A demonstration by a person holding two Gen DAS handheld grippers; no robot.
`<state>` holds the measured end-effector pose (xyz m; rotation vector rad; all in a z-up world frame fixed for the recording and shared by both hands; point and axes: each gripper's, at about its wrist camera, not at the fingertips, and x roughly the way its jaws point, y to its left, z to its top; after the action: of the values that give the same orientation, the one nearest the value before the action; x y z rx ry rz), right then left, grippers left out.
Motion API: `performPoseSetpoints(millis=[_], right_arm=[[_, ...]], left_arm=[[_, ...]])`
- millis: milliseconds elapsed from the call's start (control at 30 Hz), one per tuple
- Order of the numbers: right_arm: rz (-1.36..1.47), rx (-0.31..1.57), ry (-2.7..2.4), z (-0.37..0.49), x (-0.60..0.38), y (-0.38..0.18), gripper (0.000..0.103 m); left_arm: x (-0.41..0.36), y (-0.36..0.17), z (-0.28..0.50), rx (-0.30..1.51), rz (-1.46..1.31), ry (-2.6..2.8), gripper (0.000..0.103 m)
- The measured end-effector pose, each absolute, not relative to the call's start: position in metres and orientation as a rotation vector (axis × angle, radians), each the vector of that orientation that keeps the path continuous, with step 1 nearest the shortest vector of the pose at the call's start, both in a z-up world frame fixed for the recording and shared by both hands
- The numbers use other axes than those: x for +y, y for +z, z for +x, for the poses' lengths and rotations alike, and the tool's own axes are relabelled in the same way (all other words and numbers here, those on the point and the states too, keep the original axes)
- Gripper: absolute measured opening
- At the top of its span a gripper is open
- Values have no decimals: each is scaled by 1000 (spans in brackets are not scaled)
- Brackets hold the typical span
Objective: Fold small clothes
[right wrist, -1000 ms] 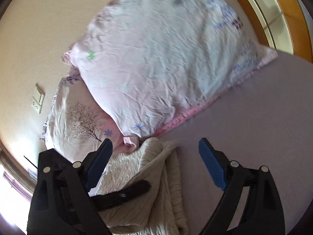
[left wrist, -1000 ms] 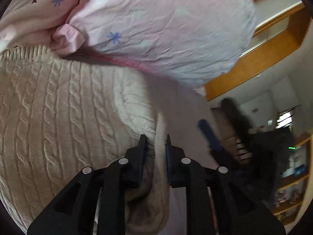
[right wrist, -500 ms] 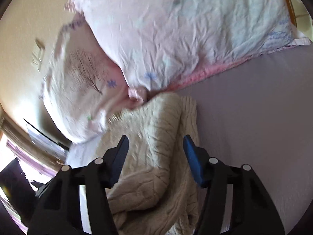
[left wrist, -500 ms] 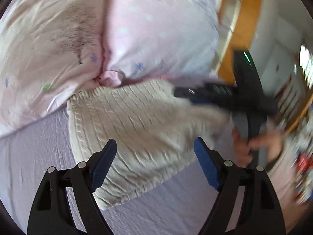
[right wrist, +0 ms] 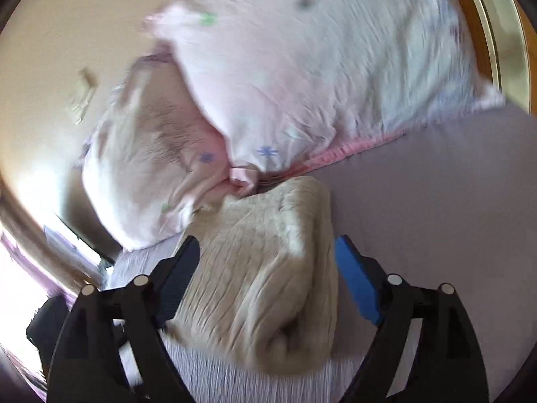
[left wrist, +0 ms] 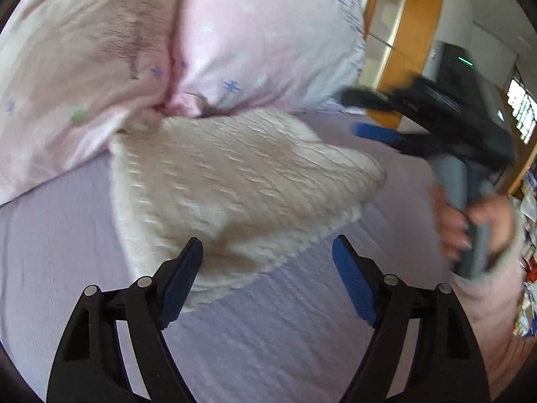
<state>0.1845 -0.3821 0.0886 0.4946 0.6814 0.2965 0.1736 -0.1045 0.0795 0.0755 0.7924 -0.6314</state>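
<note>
A cream cable-knit sweater (left wrist: 235, 181) lies folded on the lilac bed sheet (left wrist: 50, 252), its far end against the pillows. It also shows in the right wrist view (right wrist: 268, 278). My left gripper (left wrist: 266, 272) is open and empty, just short of the sweater's near edge. My right gripper (right wrist: 266, 268) is open, its jaws either side of the folded sweater without gripping it. In the left wrist view the right gripper (left wrist: 372, 117) shows at the right, held in a hand, past the sweater's right corner.
Two pink floral pillows (left wrist: 261, 40) (right wrist: 319, 67) lie behind the sweater. A wooden frame (left wrist: 409, 33) stands at the far right of the bed. A beige wall with a socket (right wrist: 82, 97) is behind the pillows.
My left gripper let go of the sweater, opened and drew back from it. My right gripper swung away from the sweater's edge and its jaws reopened wider after narrowing.
</note>
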Motion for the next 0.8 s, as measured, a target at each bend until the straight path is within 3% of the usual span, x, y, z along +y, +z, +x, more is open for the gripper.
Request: performPoseSetpoints(millis=[33, 100, 133, 167, 300, 333, 367, 400, 500, 567, 700, 800], right_arm=[[474, 704, 290, 178, -378, 85, 83], [445, 776, 293, 179, -370, 70, 69], [430, 828, 282, 184, -367, 59, 37], [406, 923, 248, 191, -361, 40, 31], [445, 889, 277, 181, -368, 46, 37], [502, 853, 293, 181, -378, 53, 61], [536, 840, 292, 183, -384, 54, 94], [562, 833, 287, 189, -390, 55, 99], [655, 921, 293, 221, -400, 38, 94], [700, 990, 326, 245, -398, 21, 81], [685, 974, 362, 255, -390, 21, 77], [712, 983, 425, 263, -382, 11, 46]], left_arm=[[-106, 76, 177, 796, 71, -624, 81], [-105, 70, 180, 814, 57, -624, 81], [-106, 70, 176, 816, 68, -624, 81], [-110, 66, 172, 822, 96, -625, 81], [-96, 70, 169, 830, 19, -655, 80], [-83, 77, 171, 812, -43, -649, 80], [-66, 84, 178, 793, -124, -628, 81], [-50, 88, 189, 790, -198, -591, 82], [-28, 77, 232, 902, -337, -505, 82], [-26, 62, 255, 985, -382, -474, 82], [-34, 36, 279, 1066, -443, -509, 84], [-41, 35, 282, 1026, -479, -552, 83]])
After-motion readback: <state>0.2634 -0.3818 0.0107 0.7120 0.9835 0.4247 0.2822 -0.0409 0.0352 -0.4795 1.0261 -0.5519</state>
